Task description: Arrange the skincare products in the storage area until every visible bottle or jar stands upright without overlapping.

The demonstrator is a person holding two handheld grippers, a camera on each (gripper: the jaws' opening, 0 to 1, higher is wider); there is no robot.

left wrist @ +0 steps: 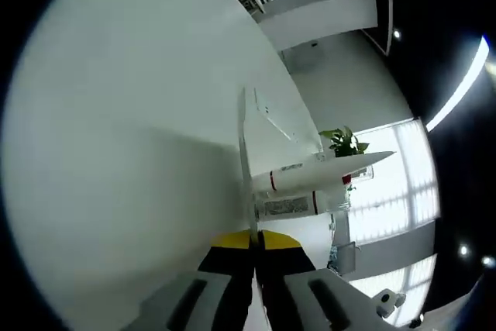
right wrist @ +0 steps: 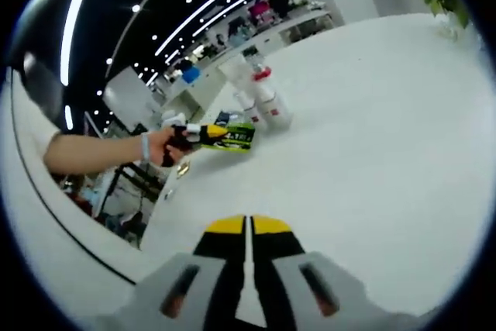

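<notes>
While the bottles [right wrist: 263,98] stand clustered on the white table [right wrist: 372,137], my left claw [right wrist: 203,136] beside them is clamped on a thin green packet [right wrist: 232,137]; my right claw [right wrist: 248,232], well short, is pressed shut, empty.

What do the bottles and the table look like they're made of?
The bottles look like white, semi-glossy plastic with red bands, judging by their opaque, even sheen; glass can't be ruled out. The table looks like smooth matte white laminate or painted board: it shows soft shading and no grain, so the exact material stays open.
</notes>
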